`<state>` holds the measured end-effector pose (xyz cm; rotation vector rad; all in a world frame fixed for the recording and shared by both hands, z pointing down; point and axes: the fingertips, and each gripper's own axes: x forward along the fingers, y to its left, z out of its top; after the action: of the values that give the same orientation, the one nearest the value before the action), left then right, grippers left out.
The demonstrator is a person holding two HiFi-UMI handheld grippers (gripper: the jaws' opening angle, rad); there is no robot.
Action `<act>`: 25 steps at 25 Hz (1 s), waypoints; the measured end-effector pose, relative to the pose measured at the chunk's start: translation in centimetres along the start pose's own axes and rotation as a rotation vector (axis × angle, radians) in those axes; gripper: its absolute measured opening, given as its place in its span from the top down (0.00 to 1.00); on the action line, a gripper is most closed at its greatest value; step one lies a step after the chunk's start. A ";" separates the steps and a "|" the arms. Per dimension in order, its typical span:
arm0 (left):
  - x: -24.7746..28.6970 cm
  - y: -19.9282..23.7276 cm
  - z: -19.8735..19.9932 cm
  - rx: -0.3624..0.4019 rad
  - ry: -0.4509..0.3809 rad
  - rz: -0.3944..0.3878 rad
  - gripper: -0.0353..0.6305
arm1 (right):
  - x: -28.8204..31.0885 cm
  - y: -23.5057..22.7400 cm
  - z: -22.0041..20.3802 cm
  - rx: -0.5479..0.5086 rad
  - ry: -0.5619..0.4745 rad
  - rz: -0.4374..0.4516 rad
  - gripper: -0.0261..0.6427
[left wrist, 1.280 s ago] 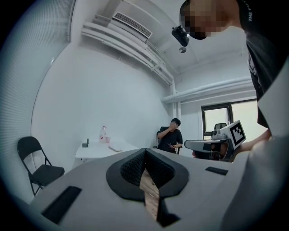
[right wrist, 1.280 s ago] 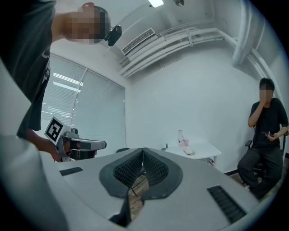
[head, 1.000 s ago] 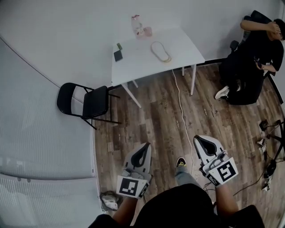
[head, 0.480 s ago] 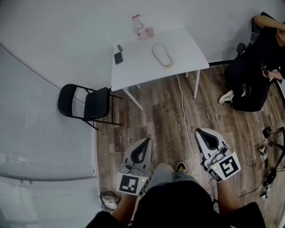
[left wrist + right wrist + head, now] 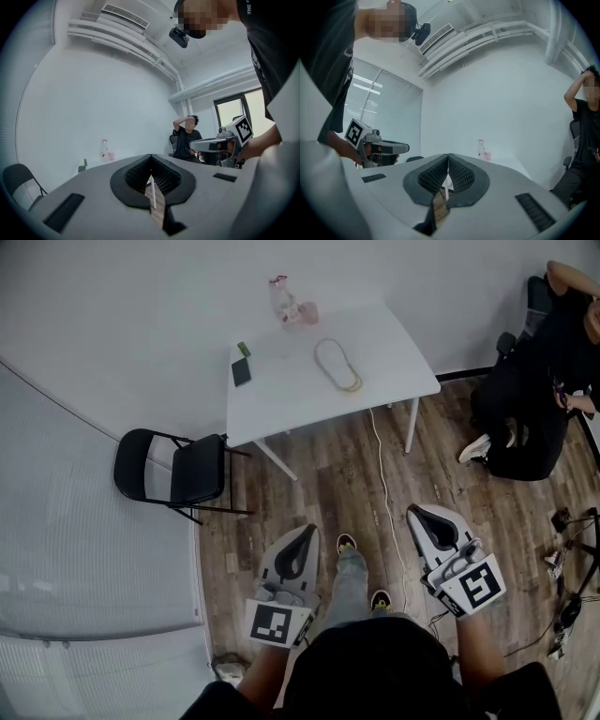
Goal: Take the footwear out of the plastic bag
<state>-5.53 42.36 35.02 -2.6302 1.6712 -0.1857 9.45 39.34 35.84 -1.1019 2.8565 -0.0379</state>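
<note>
Held low over a wooden floor (image 5: 314, 479), two grippers: left gripper (image 5: 305, 533) and right gripper (image 5: 422, 516), both clenched shut on nothing, pads pressed together. Well ahead, one white table (image 5: 389, 343), with one plastic bag (image 5: 292, 304) at its far edge, pink contents too small to make out, well apart from both grippers. Also on the table: one dark phone (image 5: 241, 371), one small green item (image 5: 243, 349) just beside it, one loop of cord (image 5: 338, 365) near the middle. Left of the table, one black folding chair (image 5: 173, 474). At far right, one seated person (image 5: 530, 399) in dark clothes. One white cable (image 5: 382, 474) trailing across the floor from under the table. Between the grippers, two black-and-yellow shoes (image 5: 346, 543) on the holder's feet.
</note>
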 end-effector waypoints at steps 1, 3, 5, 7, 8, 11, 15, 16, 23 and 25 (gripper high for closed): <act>0.7 0.7 0.0 -0.002 -0.003 -0.001 0.92 | 0.8 -0.5 -0.1 0.000 0.005 0.000 0.94; 2.2 2.2 -0.1 -0.002 -0.008 -0.002 0.92 | 2.7 -1.4 -0.2 -0.004 0.015 0.003 0.94; 3.7 3.9 -0.5 -0.008 -0.003 0.003 0.92 | 4.8 -2.3 -0.5 -0.003 0.019 0.008 0.94; 5.3 5.6 -1.0 -0.024 0.008 0.009 0.92 | 6.9 -3.3 -0.9 0.000 0.024 0.015 0.94; 6.2 6.5 -1.3 -0.030 0.009 0.010 0.92 | 8.1 -3.9 -1.2 -0.001 0.032 0.015 0.94; 8.9 9.6 -1.7 -0.031 0.002 0.015 0.92 | 12.0 -5.6 -1.9 -0.009 0.064 0.010 0.94; 12.4 13.9 -1.5 -0.045 0.010 0.028 0.92 | 17.2 -7.4 -2.1 0.009 0.087 0.017 0.94; 13.2 14.9 -1.3 -0.053 0.011 0.028 0.92 | 18.5 -7.9 -2.1 0.009 0.092 0.016 0.94; 17.0 20.9 -1.8 -0.079 0.032 0.019 0.92 | 25.3 -10.6 -2.2 0.008 0.118 -0.004 0.94; 18.0 22.4 -1.9 -0.097 0.035 0.012 0.92 | 27.0 -11.1 -2.1 0.009 0.125 -0.015 0.94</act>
<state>-18.33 16.62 36.72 -2.7005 1.7491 -0.1548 -3.22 12.93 36.75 -1.1587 2.9533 -0.1251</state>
